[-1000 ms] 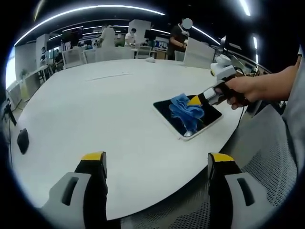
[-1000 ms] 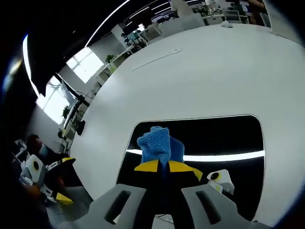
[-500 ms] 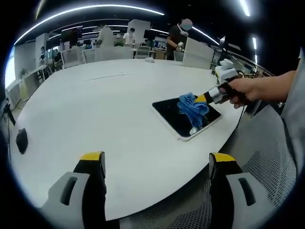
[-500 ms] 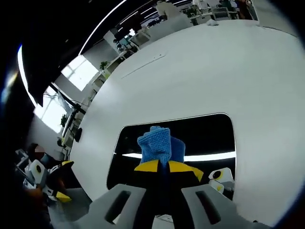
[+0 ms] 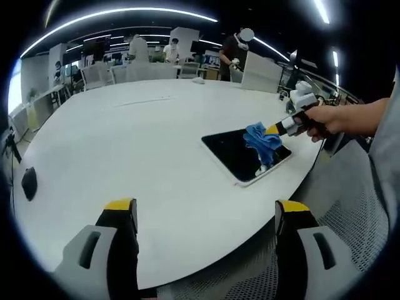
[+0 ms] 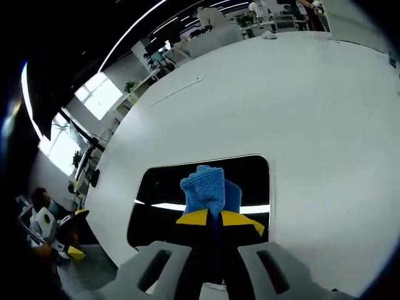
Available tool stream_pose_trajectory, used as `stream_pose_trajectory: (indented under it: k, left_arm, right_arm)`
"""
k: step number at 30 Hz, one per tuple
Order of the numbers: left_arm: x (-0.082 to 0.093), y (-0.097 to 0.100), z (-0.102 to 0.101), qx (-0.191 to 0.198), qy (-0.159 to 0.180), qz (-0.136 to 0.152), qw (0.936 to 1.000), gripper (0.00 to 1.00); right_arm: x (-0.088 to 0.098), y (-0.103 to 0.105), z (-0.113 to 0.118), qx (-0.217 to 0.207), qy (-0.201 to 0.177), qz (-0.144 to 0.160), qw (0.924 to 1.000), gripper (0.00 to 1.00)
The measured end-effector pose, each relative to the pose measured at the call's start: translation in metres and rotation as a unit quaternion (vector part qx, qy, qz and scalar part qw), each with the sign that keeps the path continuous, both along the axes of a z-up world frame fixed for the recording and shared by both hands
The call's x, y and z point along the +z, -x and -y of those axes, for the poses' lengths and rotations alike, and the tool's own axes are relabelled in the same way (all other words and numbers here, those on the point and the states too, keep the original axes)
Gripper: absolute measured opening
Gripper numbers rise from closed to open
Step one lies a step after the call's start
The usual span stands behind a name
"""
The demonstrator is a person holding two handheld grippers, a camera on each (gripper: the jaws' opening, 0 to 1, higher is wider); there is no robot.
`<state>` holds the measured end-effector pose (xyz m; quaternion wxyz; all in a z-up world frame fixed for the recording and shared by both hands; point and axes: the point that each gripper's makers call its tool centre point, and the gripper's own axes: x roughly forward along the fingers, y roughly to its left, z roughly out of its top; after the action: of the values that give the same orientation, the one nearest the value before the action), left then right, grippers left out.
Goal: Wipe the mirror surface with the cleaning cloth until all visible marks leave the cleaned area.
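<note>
A dark rectangular mirror lies flat near the right edge of the white table. A crumpled blue cloth rests on the mirror's right part. My right gripper is shut on the cloth, held by a person's hand that comes in from the right of the left gripper view. My left gripper stands open over the table's near edge, well short of the mirror, with nothing between its jaws.
A small black object lies at the table's left edge. Chairs and desks with people stand beyond the far side. A grey mesh floor borders the table on the right.
My right gripper has dragged the cloth across the mirror toward its right end, leaving more dark glass bare on the left. The left gripper has stayed put.
</note>
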<state>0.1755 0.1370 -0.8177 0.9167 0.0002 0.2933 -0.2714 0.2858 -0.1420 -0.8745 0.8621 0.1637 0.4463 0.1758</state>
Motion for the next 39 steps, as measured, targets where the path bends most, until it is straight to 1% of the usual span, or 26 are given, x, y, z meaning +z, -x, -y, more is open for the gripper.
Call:
stream_pose_trajectory:
  k: [7,10,18,25,32,39]
  left_arm:
    - [0.004,0.000,0.001,0.004,0.001,0.006,1.0000,0.89]
    - [0.005,0.000,0.003,0.003,0.003,0.004,1.0000,0.89]
    - [0.003,-0.001,0.000,0.004,0.005,0.004,1.0000,0.89]
    - [0.004,0.000,0.002,0.003,0.005,0.003,1.0000,0.88]
    - [0.003,-0.001,0.000,0.004,0.006,0.003,1.0000,0.87]
    - [0.004,0.000,0.002,0.003,0.007,0.003,1.0000,0.87]
  right_arm:
    - [0.000,0.000,0.021,-0.019,0.005,-0.003,0.9998,0.00]
    - [-0.002,-0.002,0.033,-0.029,0.012,-0.006,0.9995,0.00]
    - [-0.002,-0.001,0.043,-0.034,0.020,-0.006,0.9992,0.00]
    - [-0.004,0.002,0.042,-0.027,0.034,-0.003,0.9990,0.00]
    - [-0.004,0.001,0.042,-0.030,0.035,-0.003,0.9989,0.01]
    - [-0.001,-0.004,0.039,-0.030,0.038,0.010,0.9988,0.04]
